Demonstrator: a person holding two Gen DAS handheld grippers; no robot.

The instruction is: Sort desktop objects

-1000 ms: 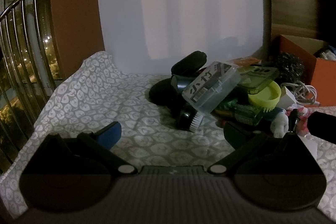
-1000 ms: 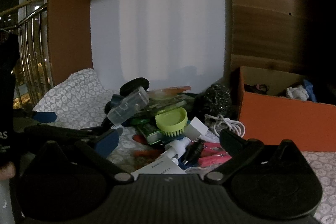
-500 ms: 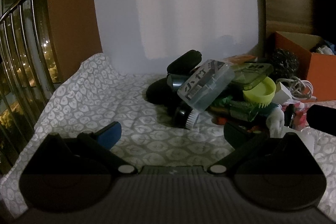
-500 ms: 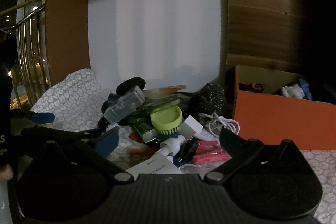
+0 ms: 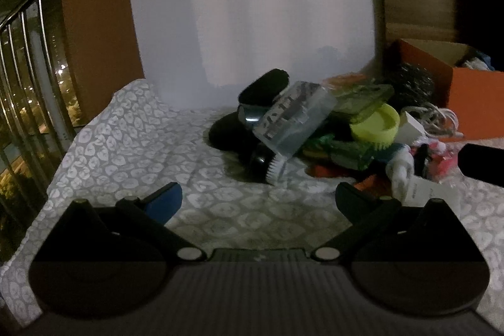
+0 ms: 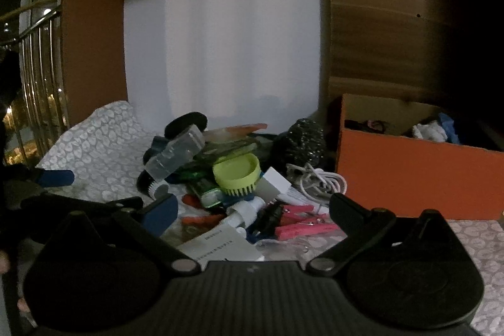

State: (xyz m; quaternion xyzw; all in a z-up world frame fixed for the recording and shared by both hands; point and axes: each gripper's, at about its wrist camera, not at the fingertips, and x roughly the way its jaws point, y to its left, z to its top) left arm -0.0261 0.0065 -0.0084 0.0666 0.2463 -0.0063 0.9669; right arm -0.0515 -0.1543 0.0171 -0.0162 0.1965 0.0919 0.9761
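Many small things lie in a heap (image 6: 233, 185) near the back of the cloth-covered counter (image 5: 132, 147), just left of the orange cardboard box (image 6: 409, 178). Right tool (image 6: 252, 210) is nearest, wide and holding nothing. Left tool (image 5: 258, 197), also wide, faces bare cloth.

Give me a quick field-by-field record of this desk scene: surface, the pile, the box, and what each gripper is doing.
surface: patterned grey cloth
pile: clear plastic case tilted on top; yellow-green brush, white cable, pink clips beside it
box: orange box, open, right of the pile, some items inside
left gripper: open, empty, short of the pile
right gripper: open, empty, facing the pile
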